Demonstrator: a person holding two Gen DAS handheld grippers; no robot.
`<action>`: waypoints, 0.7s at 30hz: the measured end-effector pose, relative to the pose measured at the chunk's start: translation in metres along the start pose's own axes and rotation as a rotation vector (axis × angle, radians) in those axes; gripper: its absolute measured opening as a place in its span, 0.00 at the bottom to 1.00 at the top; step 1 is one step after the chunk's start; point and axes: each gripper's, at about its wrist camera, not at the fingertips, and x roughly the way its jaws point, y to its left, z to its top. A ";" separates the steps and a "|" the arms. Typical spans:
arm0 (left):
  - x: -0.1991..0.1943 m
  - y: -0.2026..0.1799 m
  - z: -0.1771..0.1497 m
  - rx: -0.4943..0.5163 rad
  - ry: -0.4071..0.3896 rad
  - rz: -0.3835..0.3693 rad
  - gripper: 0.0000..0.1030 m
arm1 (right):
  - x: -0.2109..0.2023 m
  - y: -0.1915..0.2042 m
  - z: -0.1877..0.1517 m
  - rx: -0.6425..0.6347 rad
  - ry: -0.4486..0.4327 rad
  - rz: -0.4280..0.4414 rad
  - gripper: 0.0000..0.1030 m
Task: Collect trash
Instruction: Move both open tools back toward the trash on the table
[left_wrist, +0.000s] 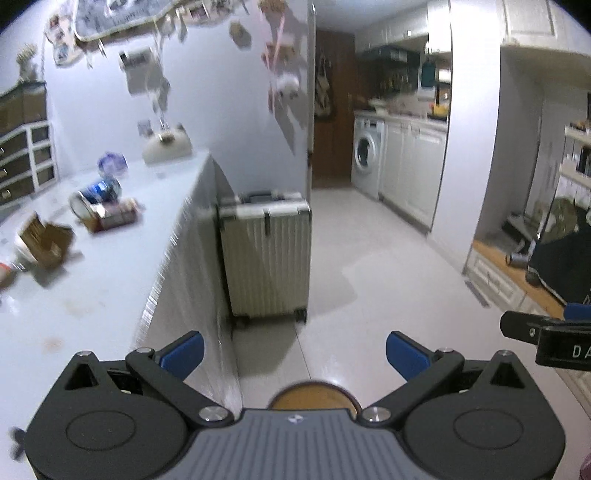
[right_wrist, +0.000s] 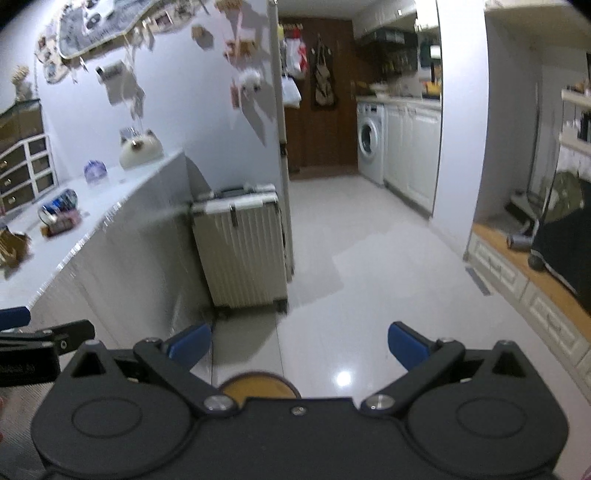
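Trash lies on a white counter (left_wrist: 110, 266) at the left: a crushed blue-and-white can (left_wrist: 98, 194), a flattened red-brown wrapper box (left_wrist: 114, 218) and a torn brown cardboard piece (left_wrist: 46, 240). The right wrist view shows the same can (right_wrist: 59, 205), the wrapper (right_wrist: 62, 223) and the cardboard (right_wrist: 13, 245) on the counter (right_wrist: 92, 218). My left gripper (left_wrist: 294, 356) is open and empty, off the counter's right edge over the floor. My right gripper (right_wrist: 300, 349) is also open and empty, further right. Its black body (left_wrist: 550, 338) shows at the left view's right edge.
A beige ribbed suitcase (left_wrist: 267, 254) stands on the floor against the counter's end. A white bag-shaped ornament (left_wrist: 168, 146) and a purple glass item (left_wrist: 112, 164) sit at the counter's back. Beyond lie pale floor tiles (left_wrist: 369, 266), a washing machine (left_wrist: 367, 157) and a bench (right_wrist: 546, 280) at right.
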 end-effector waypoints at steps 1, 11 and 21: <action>-0.007 0.004 0.003 0.000 -0.017 0.006 1.00 | -0.005 0.003 0.003 -0.005 -0.017 0.005 1.00; -0.060 0.047 0.023 -0.034 -0.151 0.087 1.00 | -0.033 0.042 0.025 -0.018 -0.125 0.104 1.00; -0.075 0.107 0.026 -0.055 -0.178 0.180 1.00 | -0.029 0.102 0.045 -0.035 -0.169 0.231 1.00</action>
